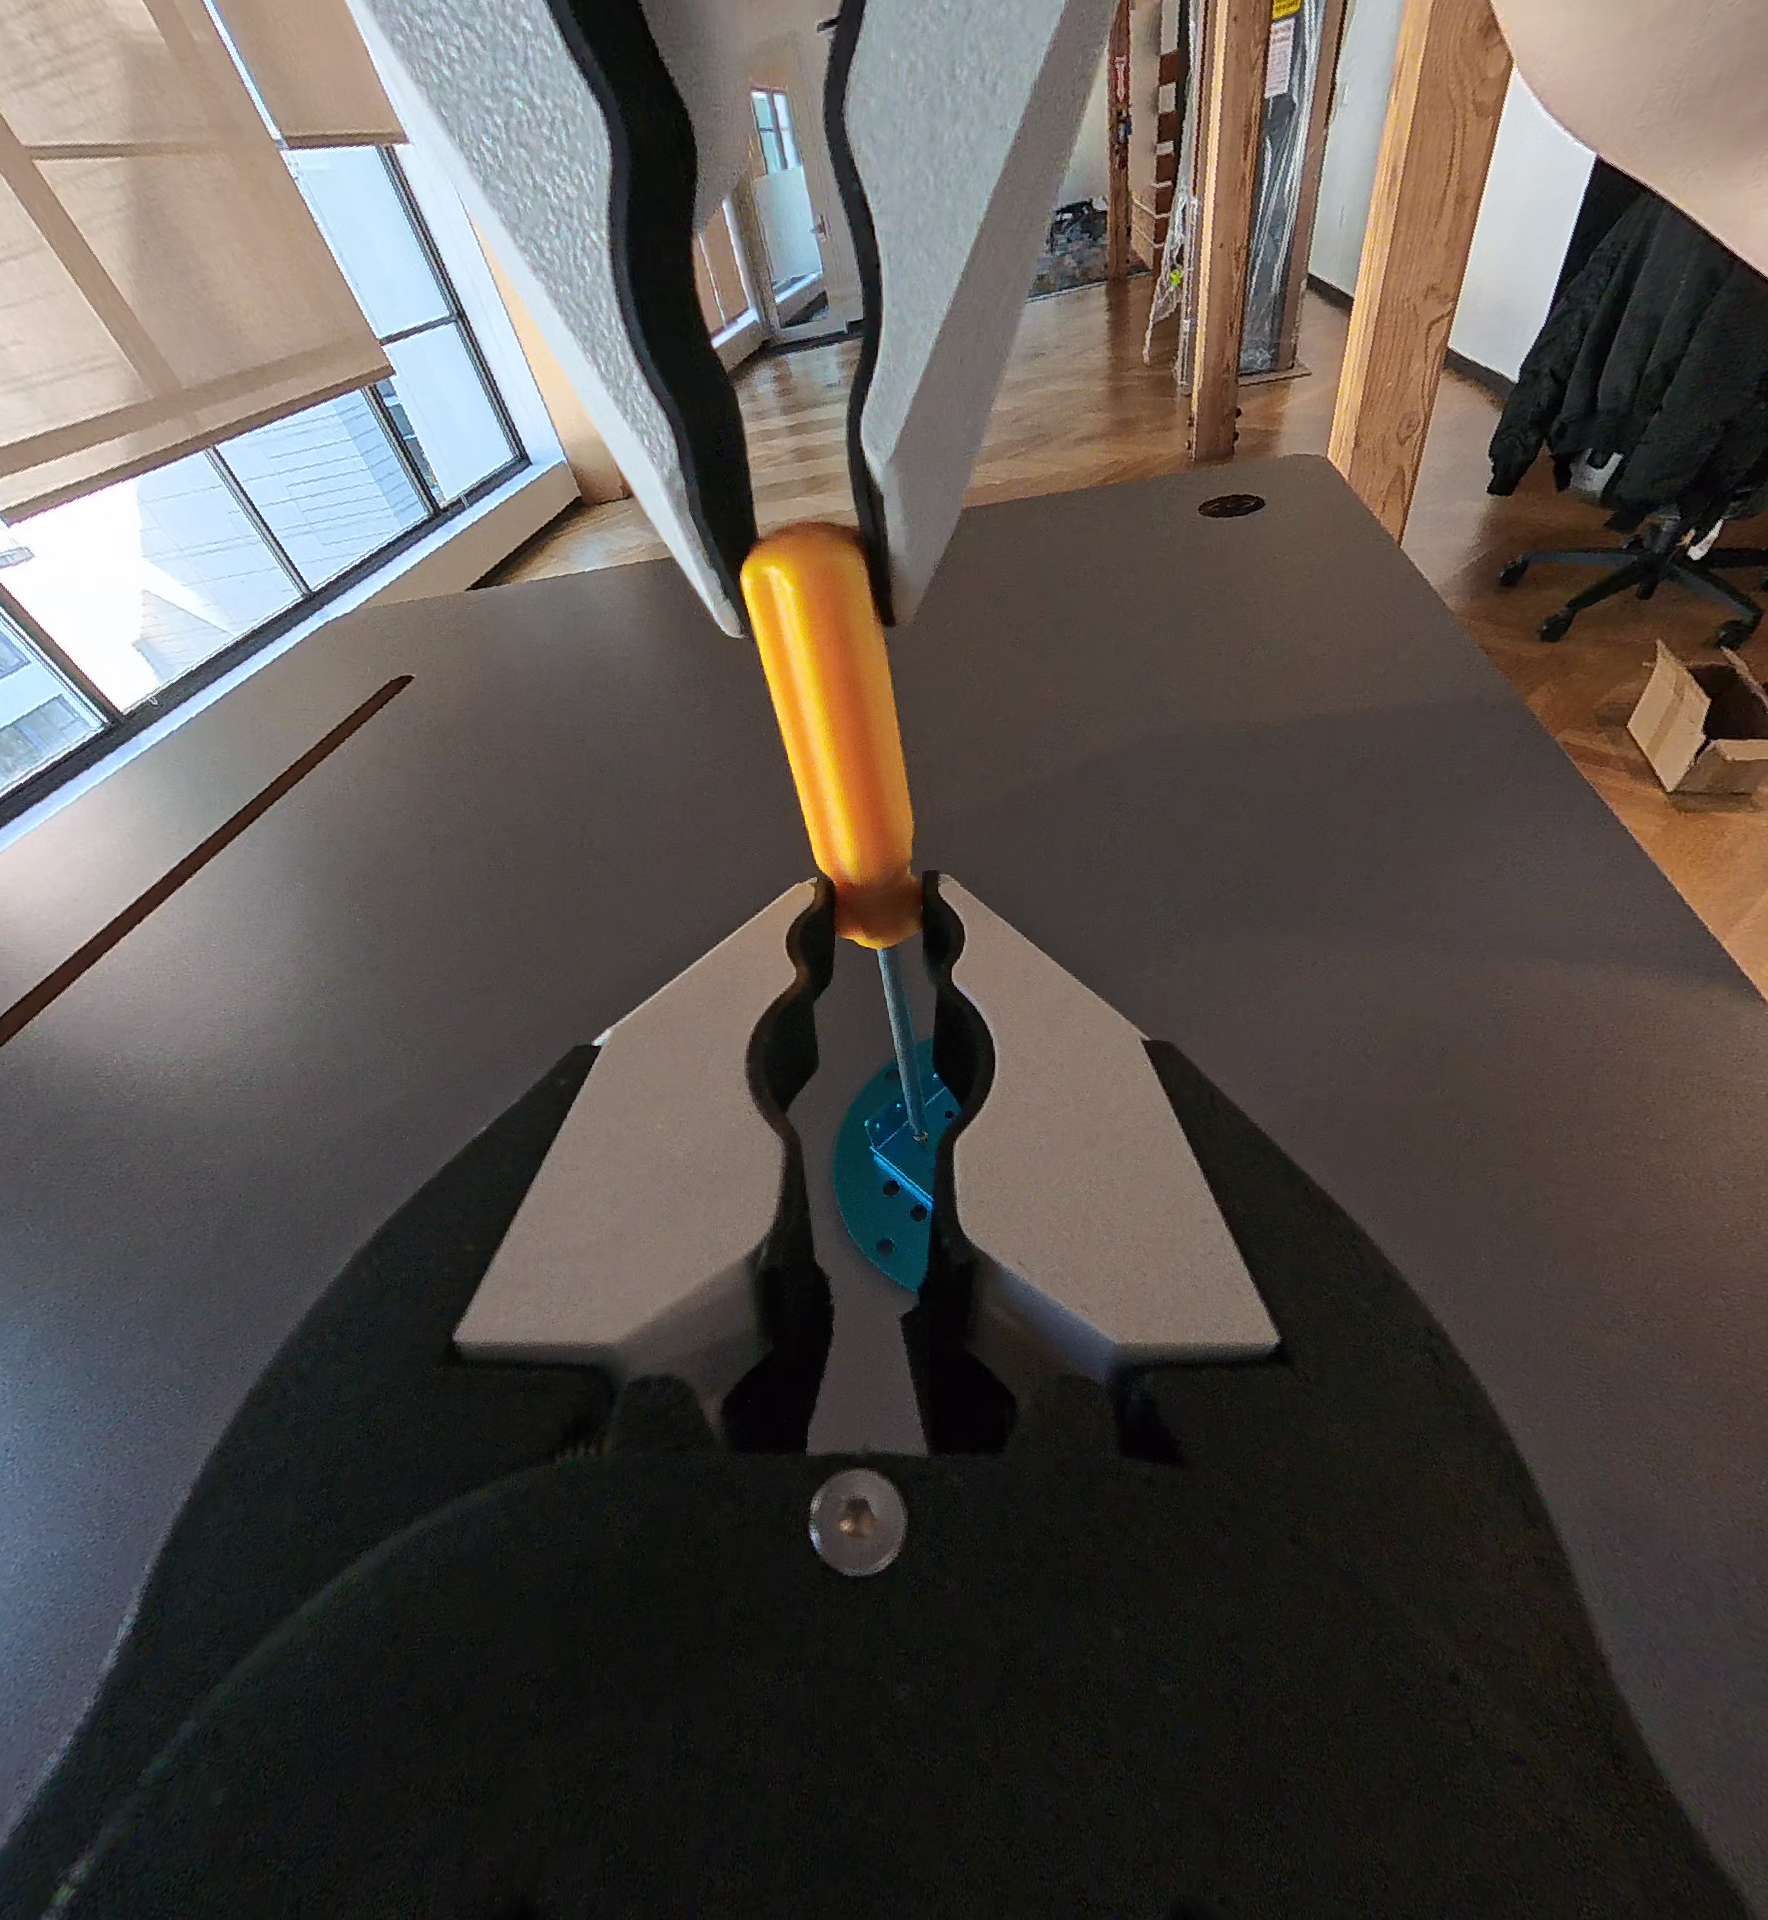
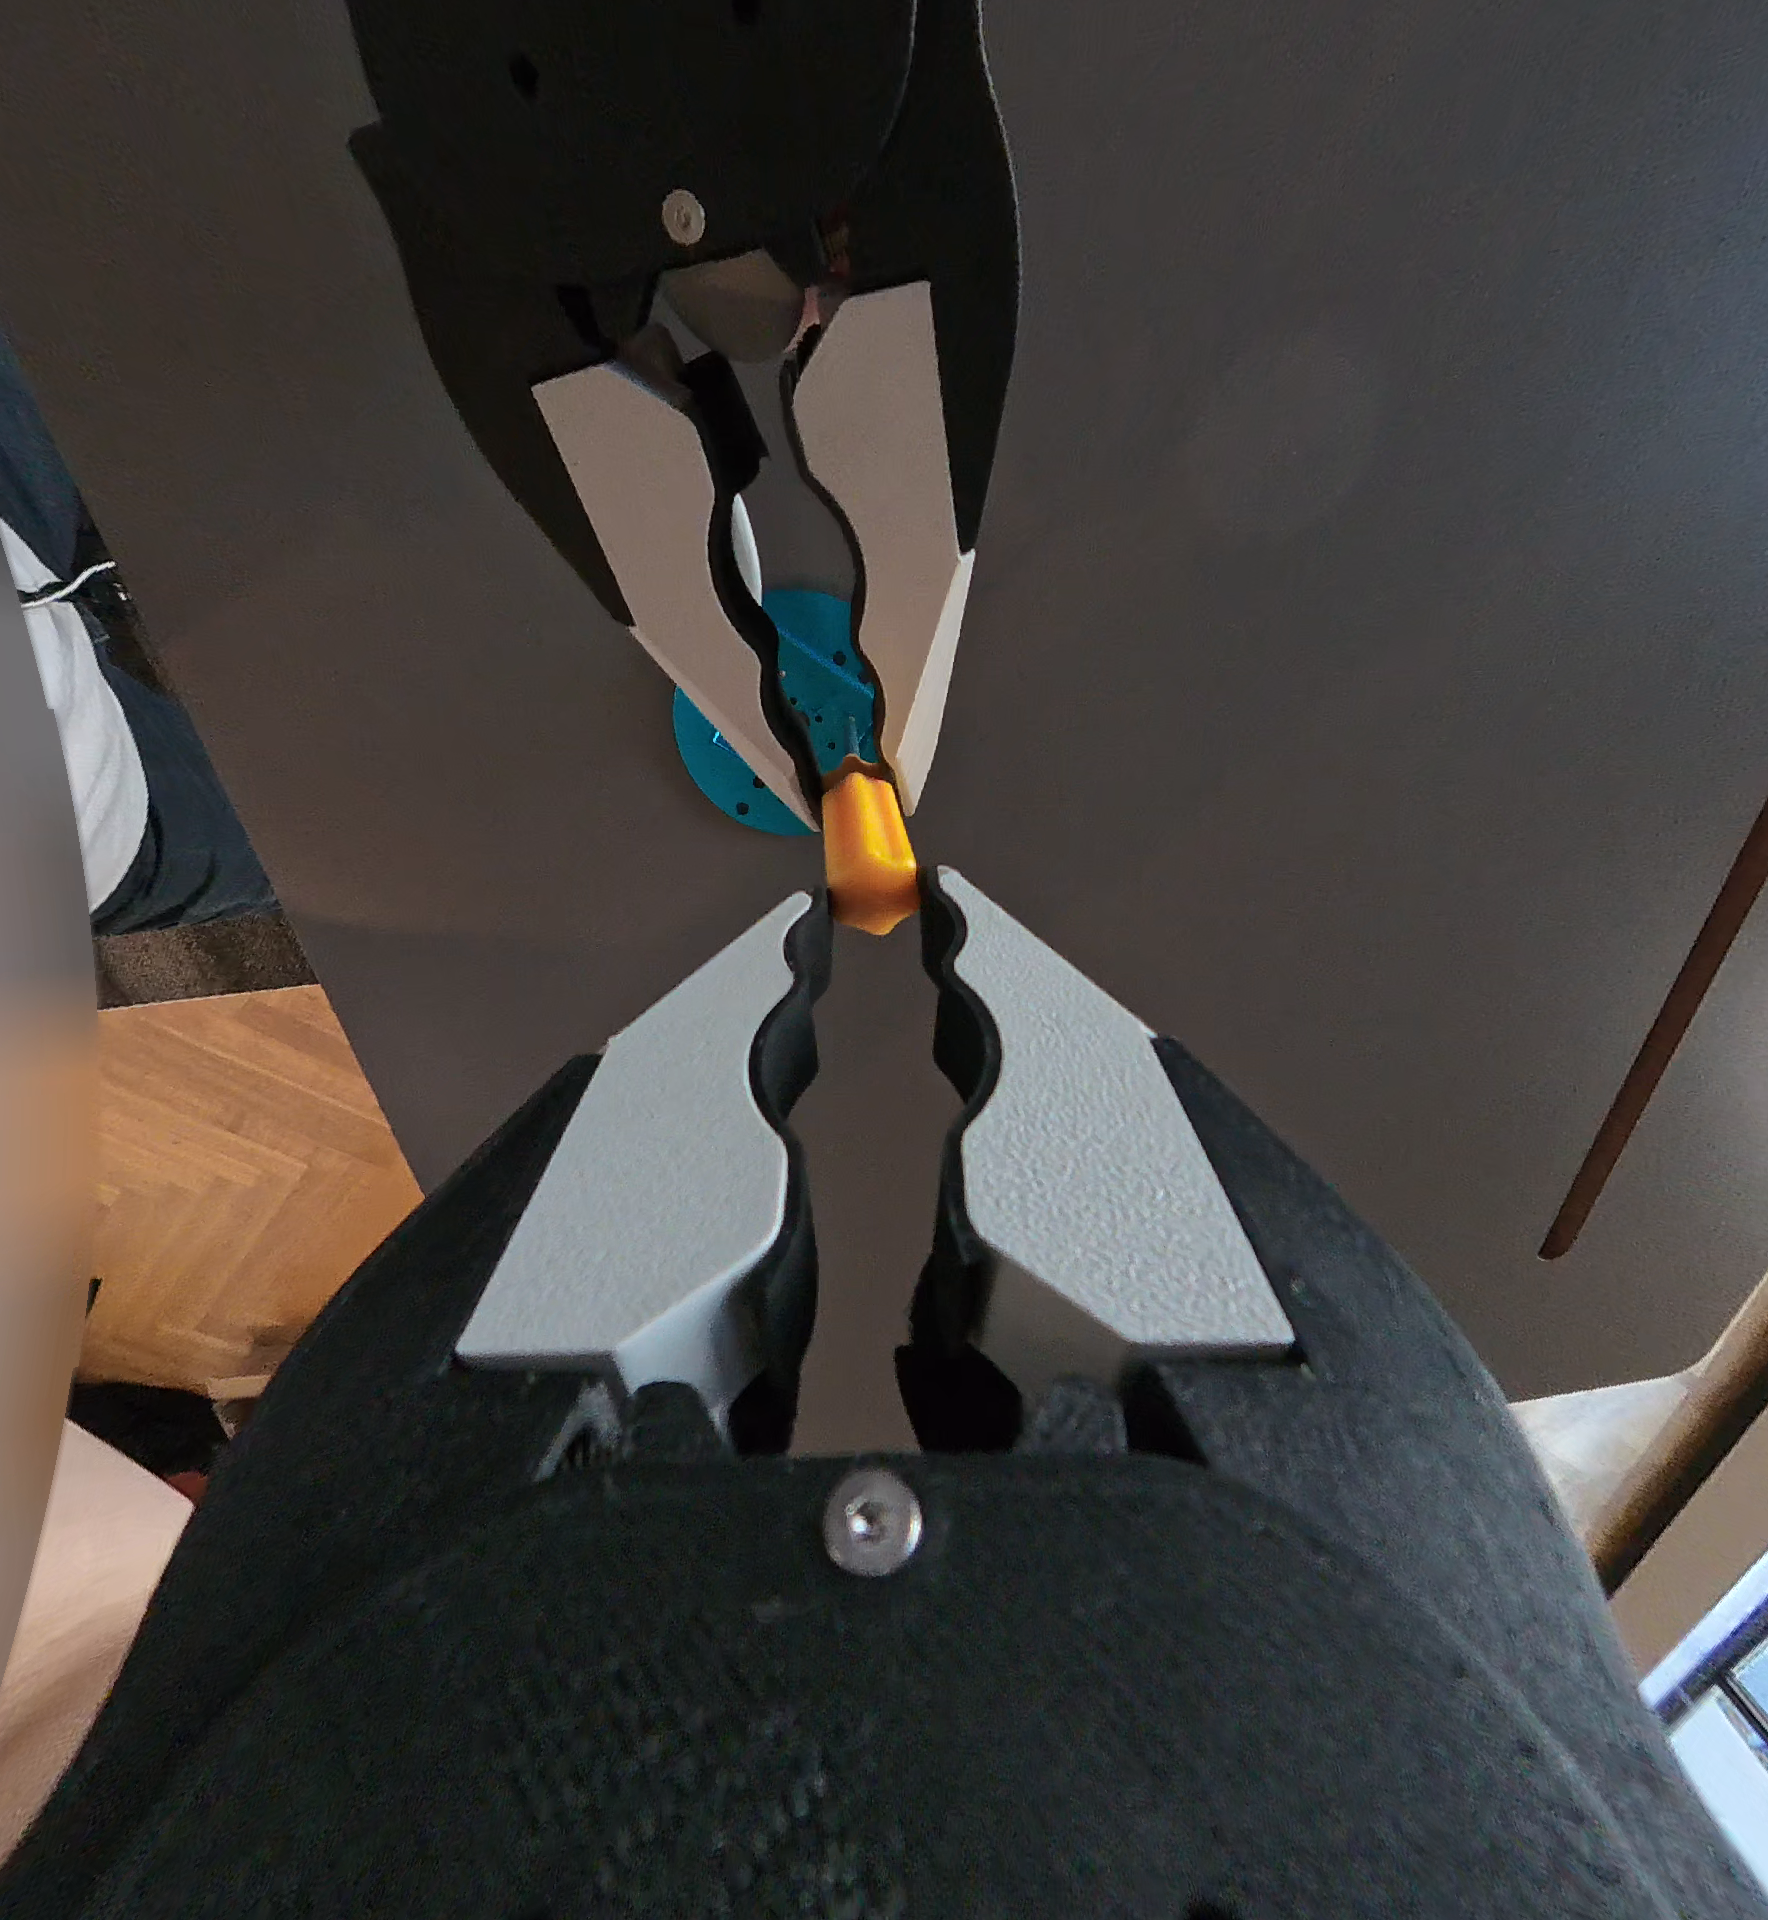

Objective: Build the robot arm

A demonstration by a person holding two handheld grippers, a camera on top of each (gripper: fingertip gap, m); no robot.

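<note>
Screwdriver (image 1: 833, 727) clamped by both tongs, tip on blue disc (image 1: 885, 1195); grey table (image 1: 340, 935), herringbone floor (image 1: 1638, 831).

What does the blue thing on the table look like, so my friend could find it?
Start at the big dark grey table. Near its middle, both grippers hold an orange-handled screwdriver standing almost upright, tip down. Its thin metal shaft ends on the blue thing: a flat, round, bright blue metal disc dotted with small holes, with a little folded blue bracket on top, the only blue object there.
</note>
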